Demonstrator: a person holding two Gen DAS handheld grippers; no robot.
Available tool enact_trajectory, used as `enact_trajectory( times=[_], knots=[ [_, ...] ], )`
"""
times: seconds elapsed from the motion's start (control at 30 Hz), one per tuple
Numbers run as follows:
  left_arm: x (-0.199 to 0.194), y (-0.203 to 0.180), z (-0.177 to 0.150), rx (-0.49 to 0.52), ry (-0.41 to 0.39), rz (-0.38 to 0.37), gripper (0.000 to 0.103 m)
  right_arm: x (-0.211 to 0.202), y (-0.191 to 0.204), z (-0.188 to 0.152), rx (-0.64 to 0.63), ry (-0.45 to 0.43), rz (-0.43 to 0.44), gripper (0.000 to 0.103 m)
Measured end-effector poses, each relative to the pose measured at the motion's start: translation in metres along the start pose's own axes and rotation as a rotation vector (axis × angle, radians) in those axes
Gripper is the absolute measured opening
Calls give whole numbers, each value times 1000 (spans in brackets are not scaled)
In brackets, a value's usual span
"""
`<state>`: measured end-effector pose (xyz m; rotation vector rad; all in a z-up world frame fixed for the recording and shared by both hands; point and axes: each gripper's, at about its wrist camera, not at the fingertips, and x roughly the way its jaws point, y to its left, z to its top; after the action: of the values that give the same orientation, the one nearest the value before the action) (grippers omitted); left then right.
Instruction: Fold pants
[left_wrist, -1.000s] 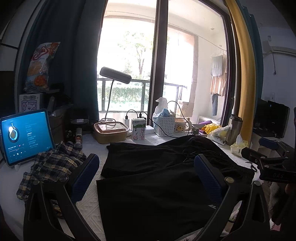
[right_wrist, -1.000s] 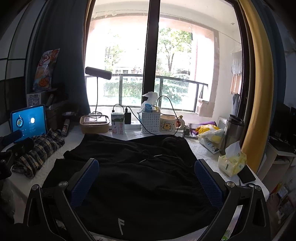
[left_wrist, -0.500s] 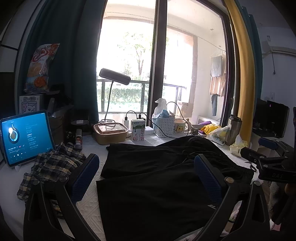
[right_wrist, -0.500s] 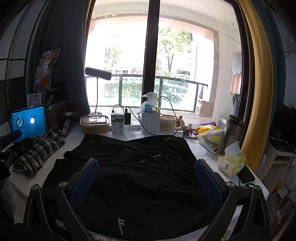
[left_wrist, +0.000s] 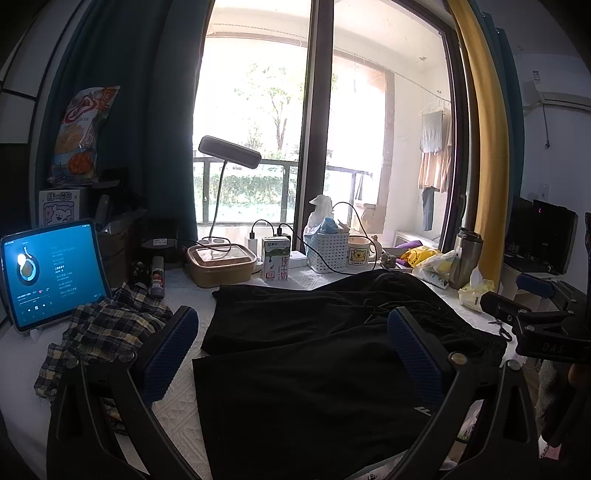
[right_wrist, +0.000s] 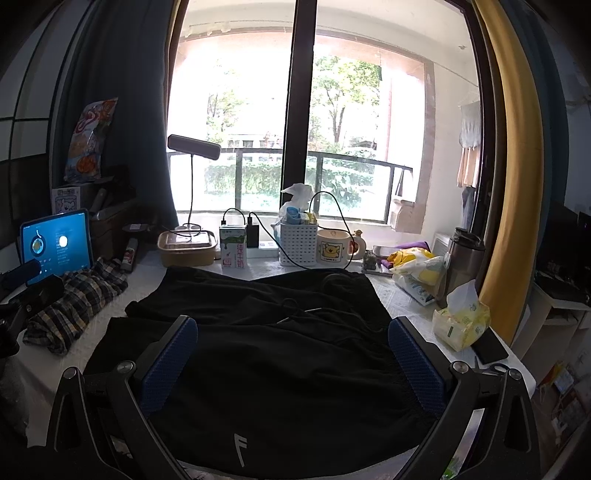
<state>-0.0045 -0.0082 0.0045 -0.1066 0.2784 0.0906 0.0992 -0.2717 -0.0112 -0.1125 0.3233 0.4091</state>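
- The black pants (right_wrist: 266, 354) lie spread on the white table cover (left_wrist: 177, 417), right in front of me, with a small white logo near my edge.
- Almost nothing has changed in the last second. The pants have not moved, and my two grippers hang where they did before. The left view only rocked a tiny bit.
- I think that means folding has not started yet. I am lined up over the pants and waiting to go.
- The pants look soft and thin. They lie mostly flat, with a few bumps and a thin string near the waist. One leg end sticks out on the left side, a little apart from the other.
- My left gripper (left_wrist: 291, 354) is wide open above the left part of the pants, and it holds nothing.
- My right gripper (right_wrist: 291, 354) is wide open too, above the middle of the pants. It is empty.
- A checked shirt (left_wrist: 103, 332) lies bunched just left of the pants, near a lit tablet (left_wrist: 51, 269).
- Behind the pants stand a milk carton (right_wrist: 233, 246), a white basket (right_wrist: 298, 243) and a bear mug (right_wrist: 334, 249). A tissue pack (right_wrist: 461, 321) sits to the right.
- I will need to grab an edge without dragging the shirt along.
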Motion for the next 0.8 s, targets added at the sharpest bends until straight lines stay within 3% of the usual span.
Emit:
enact_trajectory(
  times=[0.6, 0.8],
  knots=[
    [-2, -4, -2, 3, 8, -3, 101, 2, -4, -1, 10, 9, -1, 103],
    [11, 0, -2, 10, 47, -2, 101, 12, -10, -5, 6, 27, -7, 103]
  ],
)
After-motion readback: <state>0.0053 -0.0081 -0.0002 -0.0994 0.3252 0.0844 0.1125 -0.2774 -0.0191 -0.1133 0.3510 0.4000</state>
